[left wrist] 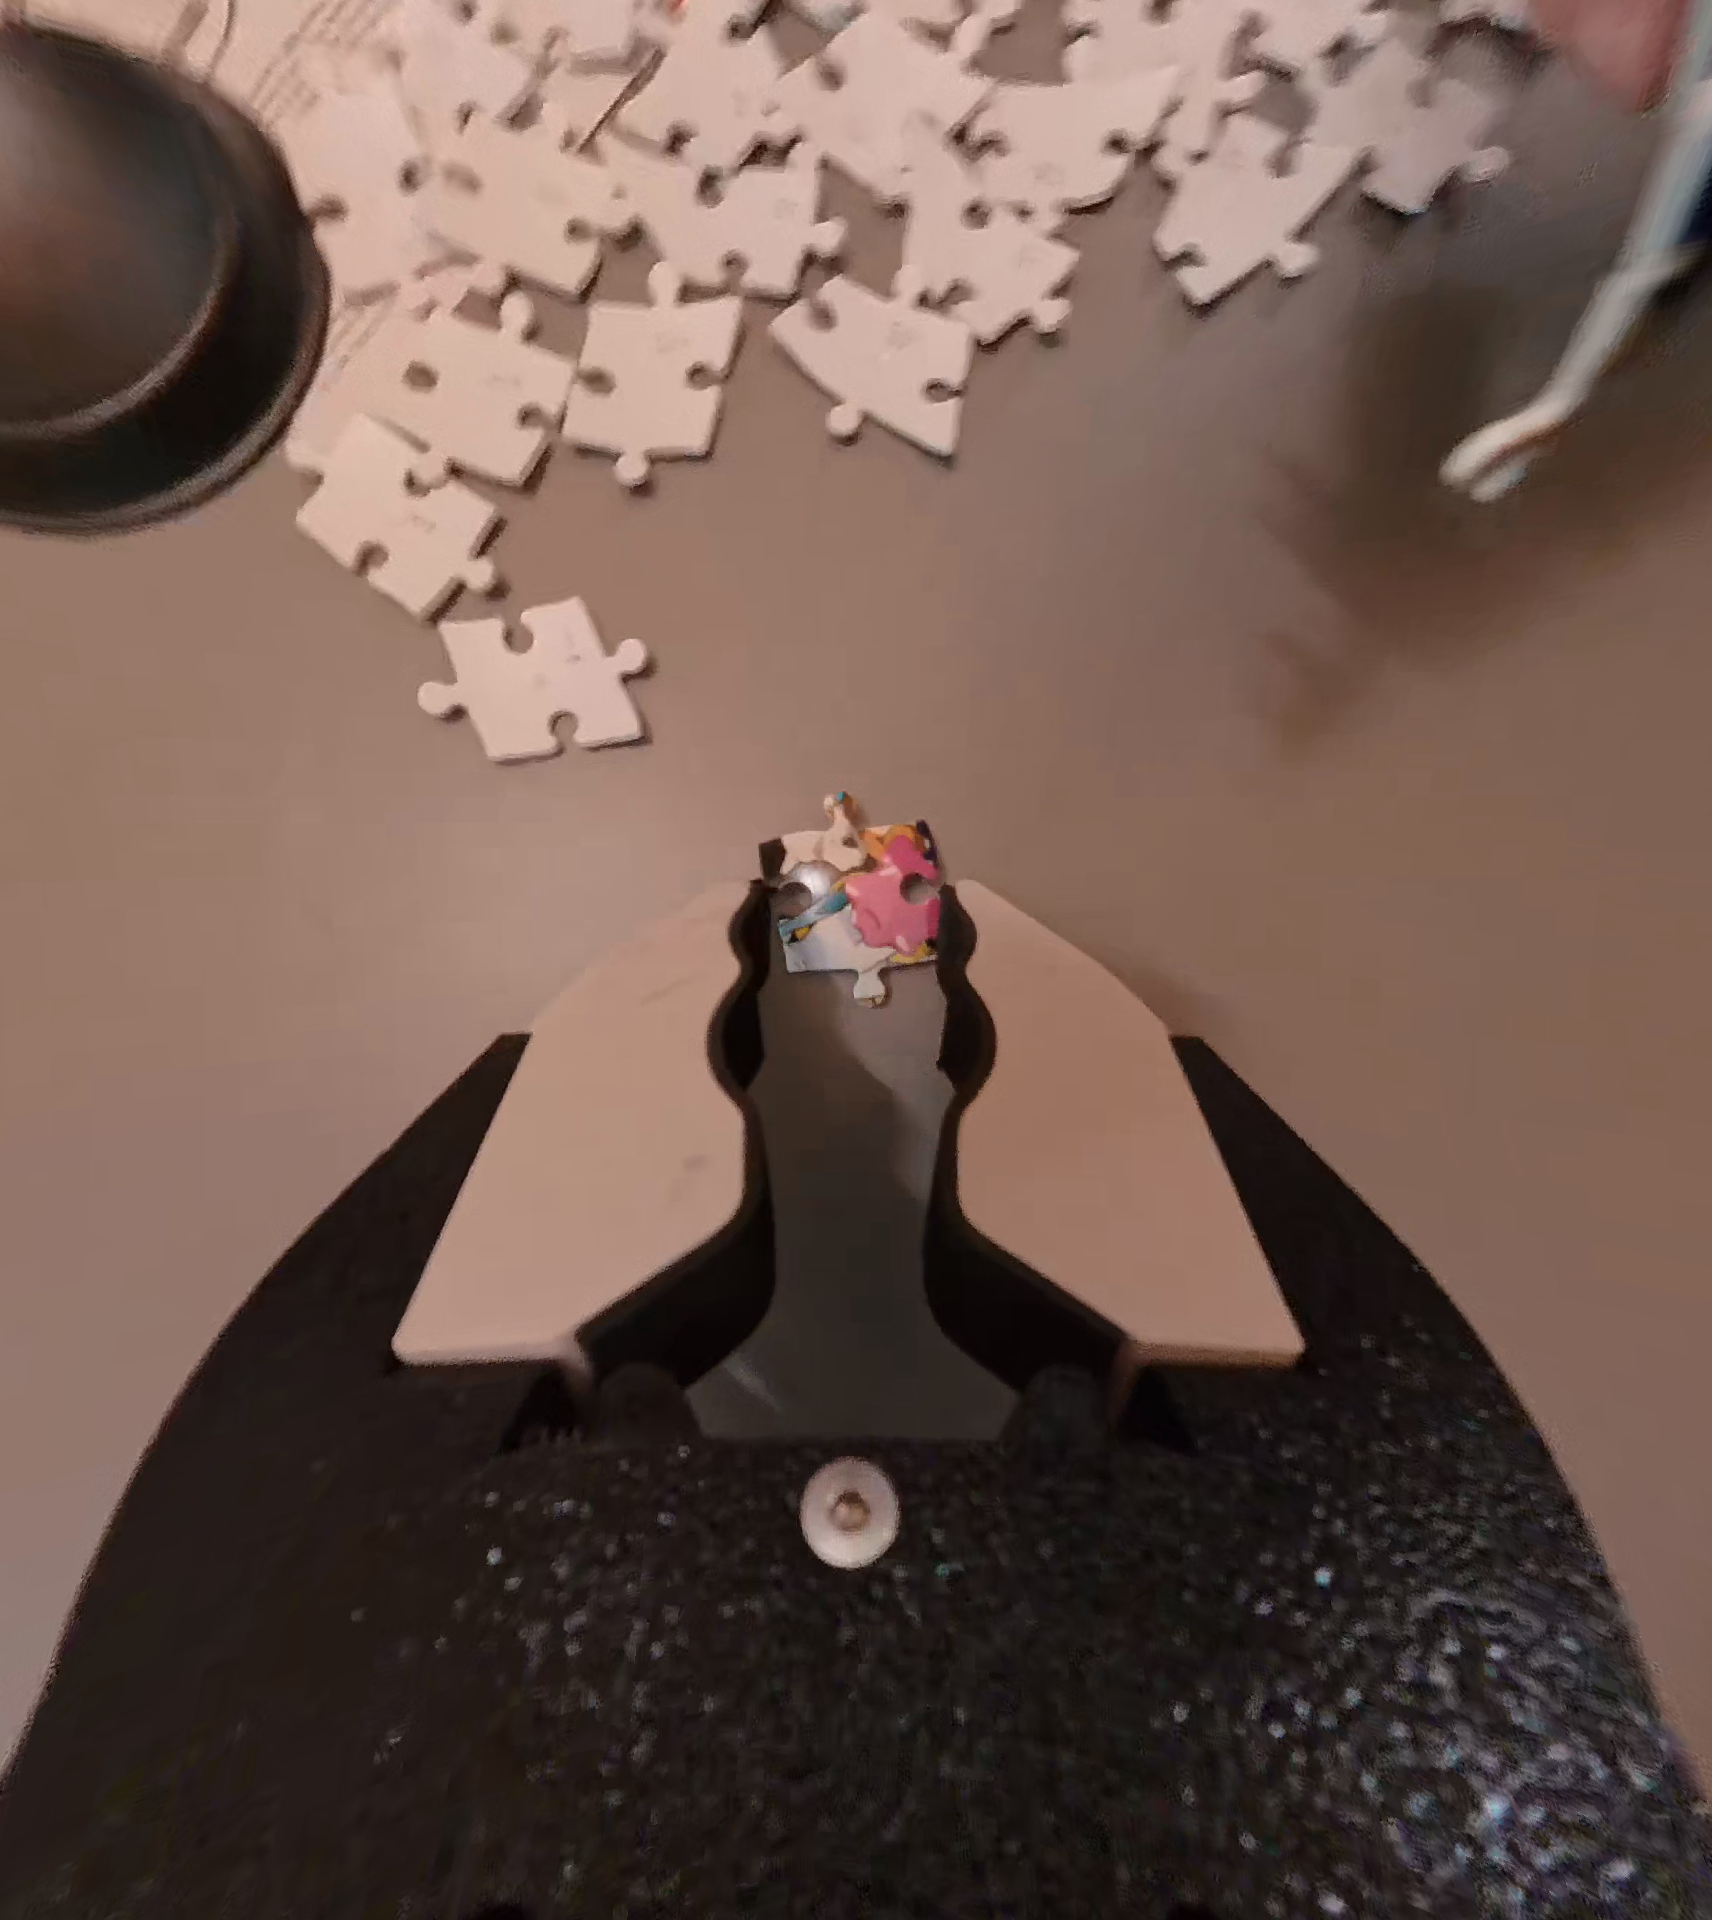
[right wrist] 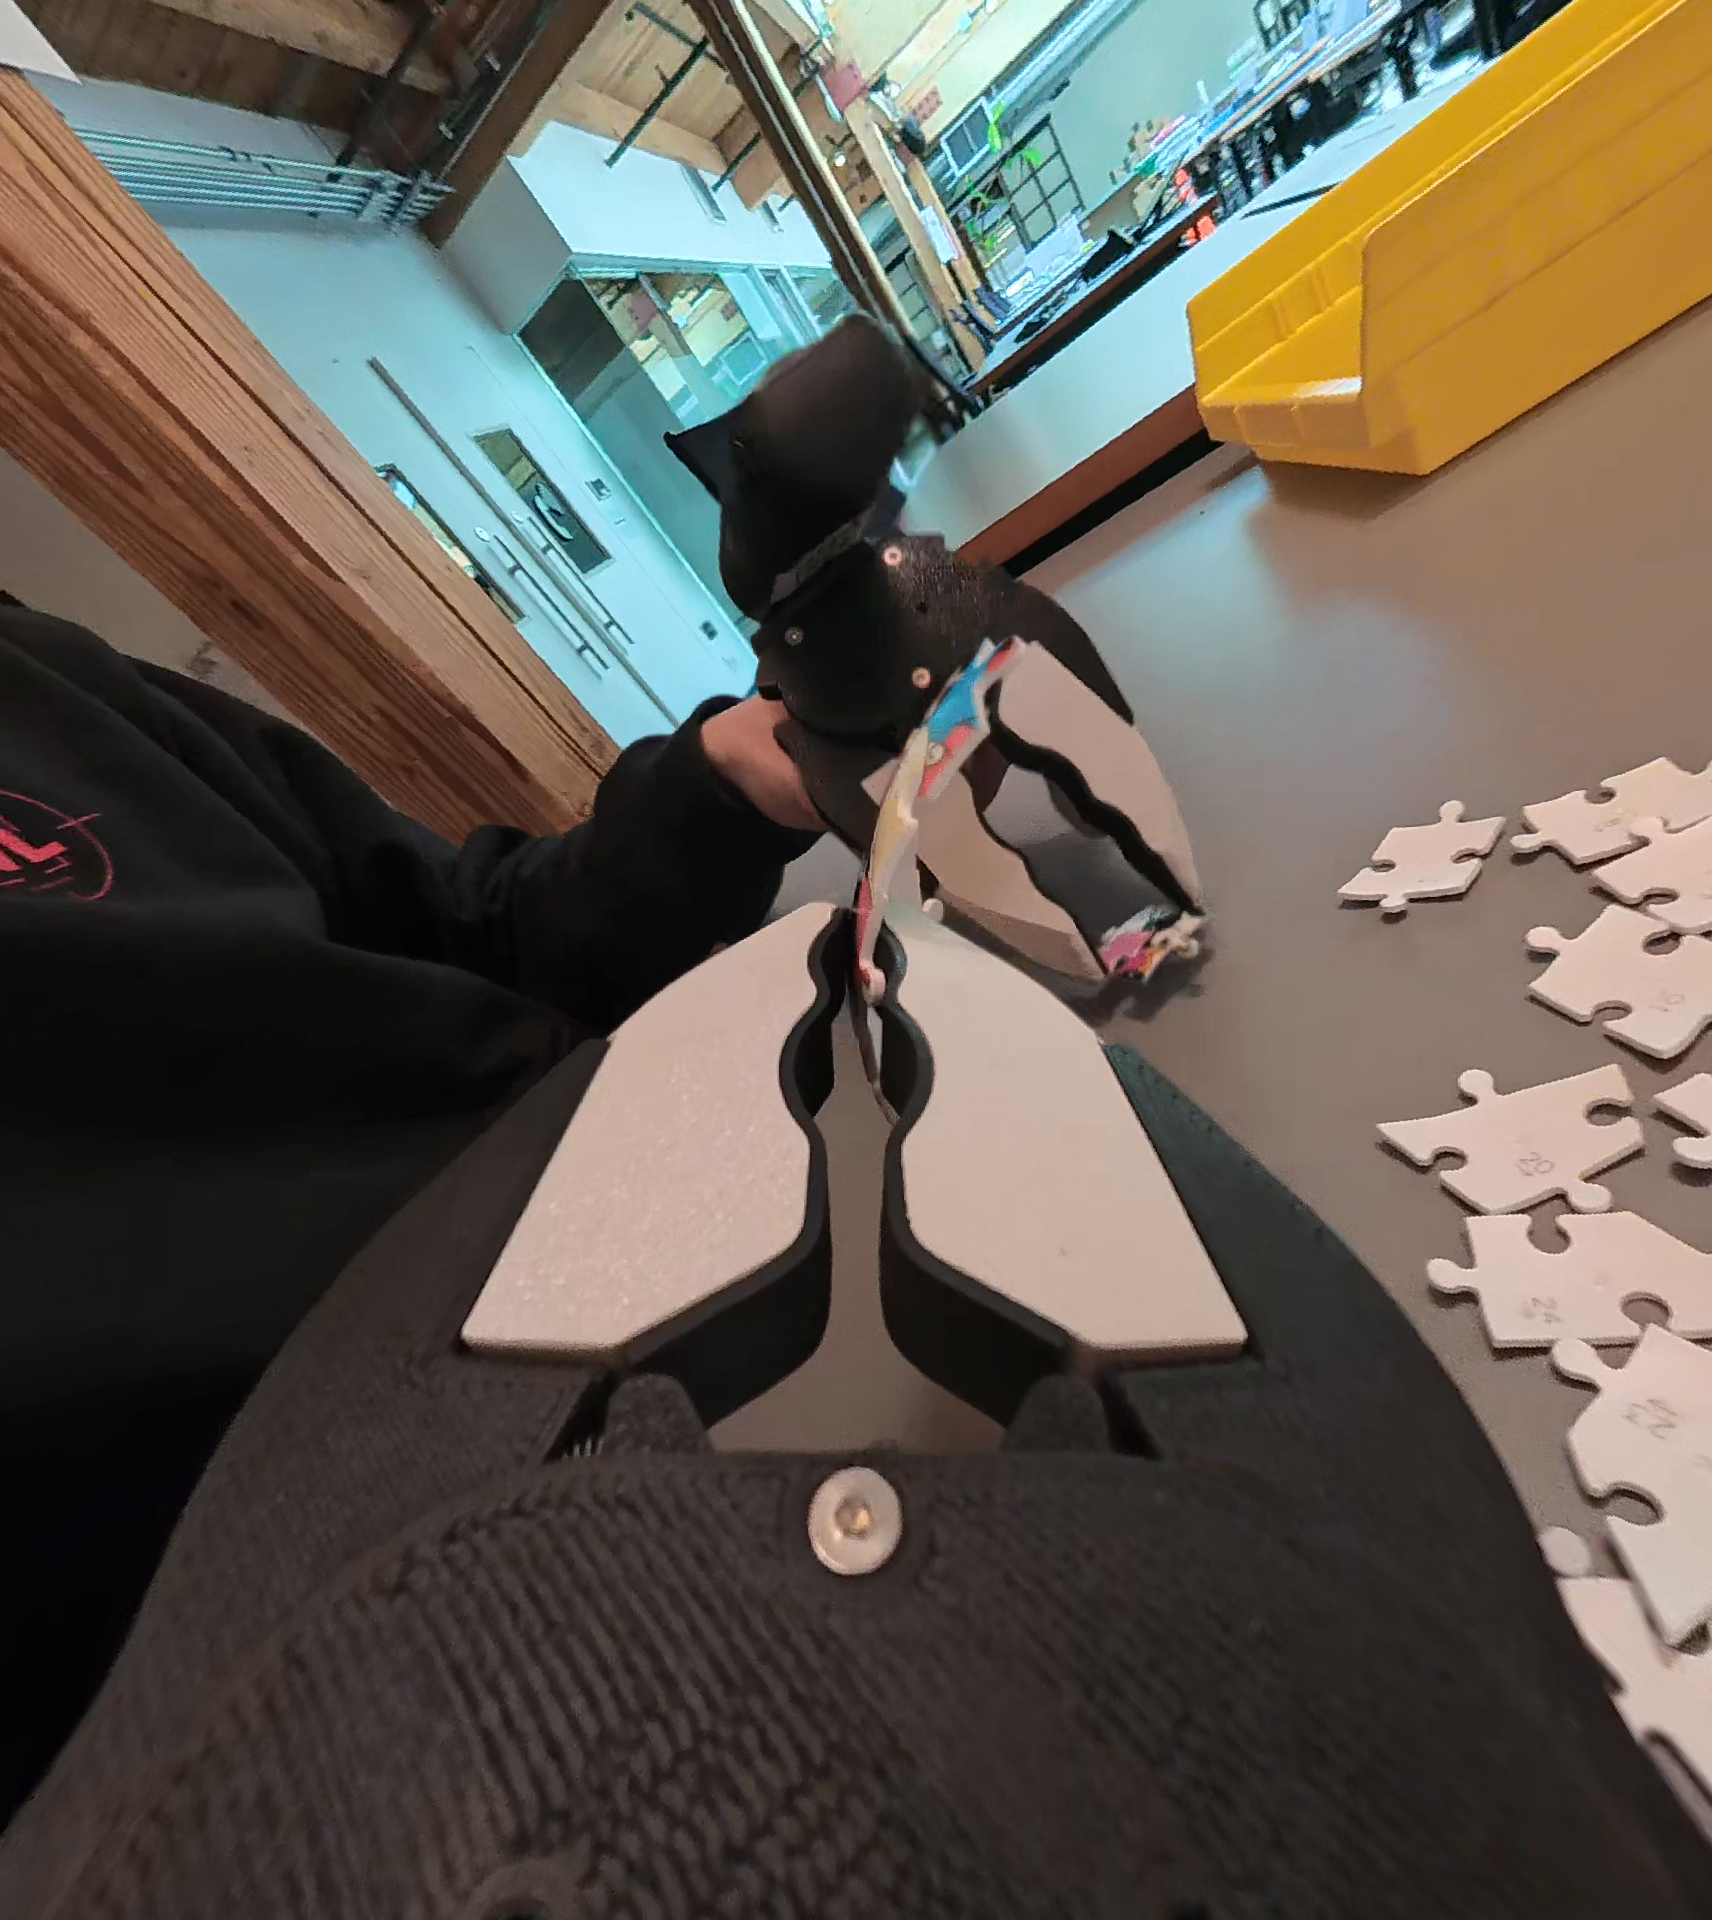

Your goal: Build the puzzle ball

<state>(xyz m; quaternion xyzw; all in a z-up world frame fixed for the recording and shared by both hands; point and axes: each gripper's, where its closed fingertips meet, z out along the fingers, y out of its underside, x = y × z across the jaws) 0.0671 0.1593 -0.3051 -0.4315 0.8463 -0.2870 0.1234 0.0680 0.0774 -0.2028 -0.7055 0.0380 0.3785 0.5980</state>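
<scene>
My left gripper (left wrist: 854, 896) is shut on a small colourful puzzle piece (left wrist: 862, 899) with a pink patch, held just above the grey table (left wrist: 1039, 790). It also shows in the right wrist view (right wrist: 1148, 940), tips down near the table. My right gripper (right wrist: 857, 935) is shut on a curved strip of joined colourful pieces (right wrist: 919, 790) that rises edge-on from its tips, lifted off the table. In the left wrist view this strip (left wrist: 1600, 291) is a blurred white arc at the upper right. Several white, face-down puzzle pieces (left wrist: 727, 208) lie spread at the back.
A dark round stand (left wrist: 73, 270) sits at the left of the pieces. A yellow bin (right wrist: 1517, 301) stands at the far side of the table. More face-down pieces (right wrist: 1641, 1195) lie to the right of my right gripper. A person's dark sleeve (right wrist: 208, 883) is at the left. The tips of one gripper are about 12 cm away from the tips of the other.
</scene>
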